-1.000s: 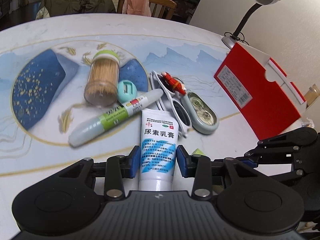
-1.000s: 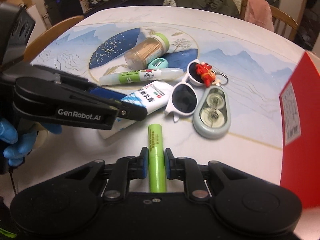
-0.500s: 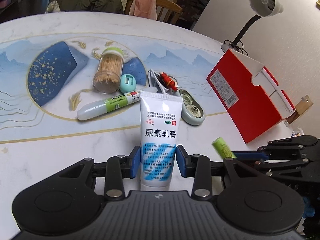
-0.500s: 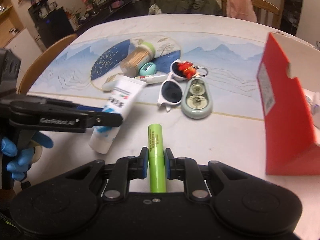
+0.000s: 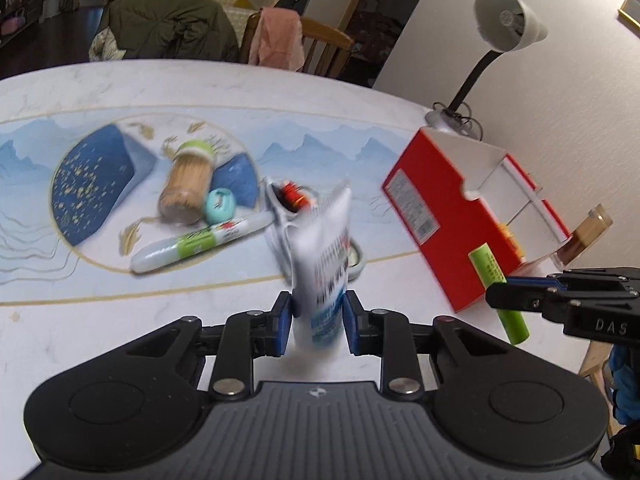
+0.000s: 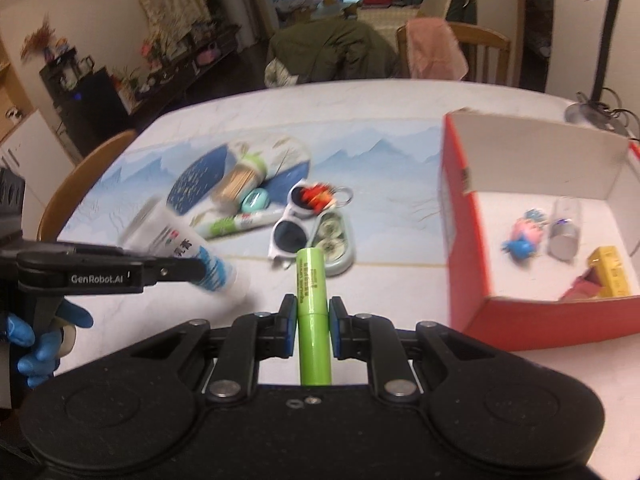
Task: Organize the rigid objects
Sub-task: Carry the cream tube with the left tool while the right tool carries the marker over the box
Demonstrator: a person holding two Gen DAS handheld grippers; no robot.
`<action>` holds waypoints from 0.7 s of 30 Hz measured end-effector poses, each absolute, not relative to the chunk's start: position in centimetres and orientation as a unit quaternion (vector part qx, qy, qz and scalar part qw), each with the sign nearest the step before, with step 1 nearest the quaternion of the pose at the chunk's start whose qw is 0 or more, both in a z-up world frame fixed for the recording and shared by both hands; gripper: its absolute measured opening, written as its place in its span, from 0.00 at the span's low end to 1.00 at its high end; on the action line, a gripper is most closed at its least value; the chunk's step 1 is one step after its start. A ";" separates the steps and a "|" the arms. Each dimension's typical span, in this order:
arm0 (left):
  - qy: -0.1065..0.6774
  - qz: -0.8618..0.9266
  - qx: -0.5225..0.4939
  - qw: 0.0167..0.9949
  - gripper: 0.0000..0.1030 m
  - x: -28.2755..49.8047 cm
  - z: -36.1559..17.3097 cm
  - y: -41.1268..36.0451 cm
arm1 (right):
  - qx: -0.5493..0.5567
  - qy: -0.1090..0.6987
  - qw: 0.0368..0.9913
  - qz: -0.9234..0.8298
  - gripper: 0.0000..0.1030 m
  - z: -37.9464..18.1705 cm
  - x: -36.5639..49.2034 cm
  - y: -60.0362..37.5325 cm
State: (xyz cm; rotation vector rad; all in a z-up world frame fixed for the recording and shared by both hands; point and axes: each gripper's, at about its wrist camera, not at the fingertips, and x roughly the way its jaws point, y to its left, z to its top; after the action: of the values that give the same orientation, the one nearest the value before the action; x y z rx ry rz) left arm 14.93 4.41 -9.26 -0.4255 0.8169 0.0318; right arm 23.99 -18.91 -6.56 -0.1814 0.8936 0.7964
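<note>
Cream tube (image 5: 320, 272): lifted off the tabletop (image 5: 80, 320), blurred, clamped in the left gripper (image 5: 316, 314), whose jaws have just been closing.
Green stick (image 6: 313, 312): pinched tight in the right gripper (image 6: 313, 326).
Red box (image 6: 472, 240): open, right.
Sunglasses (image 6: 290, 232): far, centre.

White cream tube (image 5: 320, 264), green stick (image 6: 313, 312), both lifted.

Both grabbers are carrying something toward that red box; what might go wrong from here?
The left gripper, whose jaws have just been closing, pinches the white cream tube only near its bottom end, and the tube tilts; it may swing or slip out. The red box has tall walls, so the green lip balm stick might clip the rim.
</note>
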 end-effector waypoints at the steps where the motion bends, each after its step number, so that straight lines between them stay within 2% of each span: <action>1: 0.390 0.013 -0.205 0.898 0.25 15.1 -8.8 4.1 | -0.082 0.416 0.826 0.372 0.15 -6.2 24.2 -19.4; 21: 0.360 -0.075 -0.172 0.914 0.24 23.1 -1.0 -7.2 | -0.023 0.365 0.882 0.299 0.15 -2.6 32.2 -30.1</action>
State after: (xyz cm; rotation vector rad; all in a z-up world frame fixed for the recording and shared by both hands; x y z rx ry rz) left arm 23.09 -7.18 -1.00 -0.3545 0.7405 -0.1554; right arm 32.24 -30.08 -2.60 -0.0481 0.7603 0.6221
